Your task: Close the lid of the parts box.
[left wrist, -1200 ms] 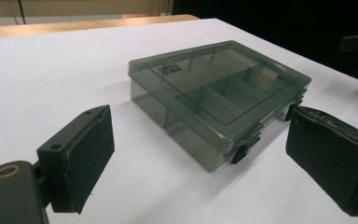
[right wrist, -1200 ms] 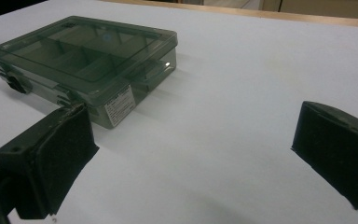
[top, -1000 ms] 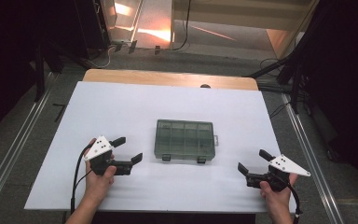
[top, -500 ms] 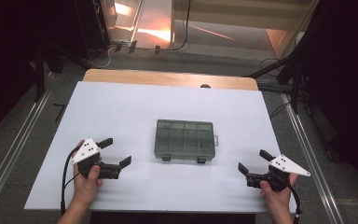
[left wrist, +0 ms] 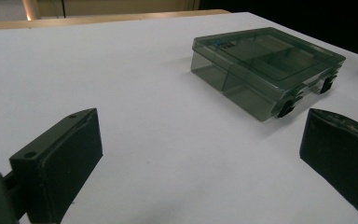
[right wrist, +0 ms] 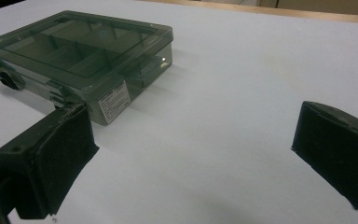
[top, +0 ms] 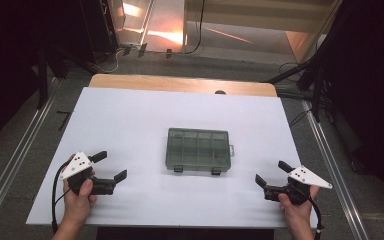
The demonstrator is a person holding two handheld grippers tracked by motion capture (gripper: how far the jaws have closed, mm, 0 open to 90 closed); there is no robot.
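The left gripper [top: 111, 166] sits near the white table's [top: 130, 120] left edge, jaws spread wide. The closed, smoky compartment box [top: 198, 150] lies mid-table, contents indistinct. The right gripper [top: 273, 173], jaws also apart, rests well right.

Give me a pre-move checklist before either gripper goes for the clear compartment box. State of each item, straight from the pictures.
1. Left gripper open: ok, jaws wide apart and holding nothing.
2. Right gripper open: ok, jaws wide apart and holding nothing.
3. Compartment box lid down: ok, it lies flat on the base.
4. Both front latches fastened: cannot tell, they are too small and dark to judge.
5. Path to the box free: ok, bare white table between each gripper and the box.
6. Box contents: cannot tell, the tinted lid shows dividers but nothing clear inside.
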